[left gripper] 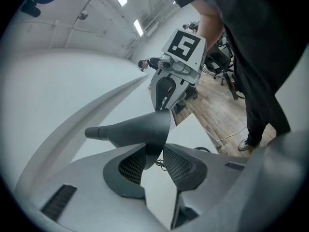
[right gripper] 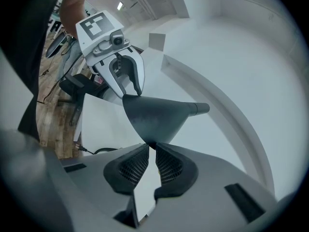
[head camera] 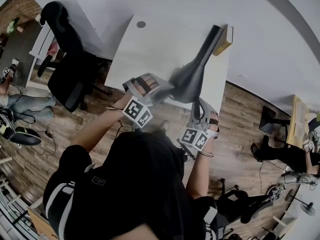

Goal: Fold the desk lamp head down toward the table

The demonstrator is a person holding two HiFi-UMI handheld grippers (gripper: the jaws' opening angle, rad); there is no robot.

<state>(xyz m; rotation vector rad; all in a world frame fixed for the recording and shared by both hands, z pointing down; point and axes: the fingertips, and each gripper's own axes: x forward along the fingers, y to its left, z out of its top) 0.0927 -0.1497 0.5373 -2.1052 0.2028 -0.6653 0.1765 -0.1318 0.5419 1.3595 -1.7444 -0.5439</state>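
The desk lamp's dark cone-shaped head (head camera: 189, 79) hangs over the white table's (head camera: 150, 39) near edge. Its arm (head camera: 207, 44) slants back to a flat tan-edged block (head camera: 224, 40). My left gripper (head camera: 167, 86) holds the head's rim from the left, and my right gripper (head camera: 196, 100) holds it from the near side. In the left gripper view the rim of the lamp head (left gripper: 140, 129) sits between the tips of the left gripper (left gripper: 155, 153). In the right gripper view the lowest edge of the lamp head (right gripper: 154, 112) is pinched in the narrow gap of the right gripper (right gripper: 151, 149).
A black office chair (head camera: 67, 69) stands left of the table on the wooden floor (head camera: 240, 114). A small round disc (head camera: 141, 24) lies at the table's far end. Another person sits at far left (head camera: 20, 104). A second desk (head camera: 300, 116) and a chair (head camera: 270, 119) are at right.
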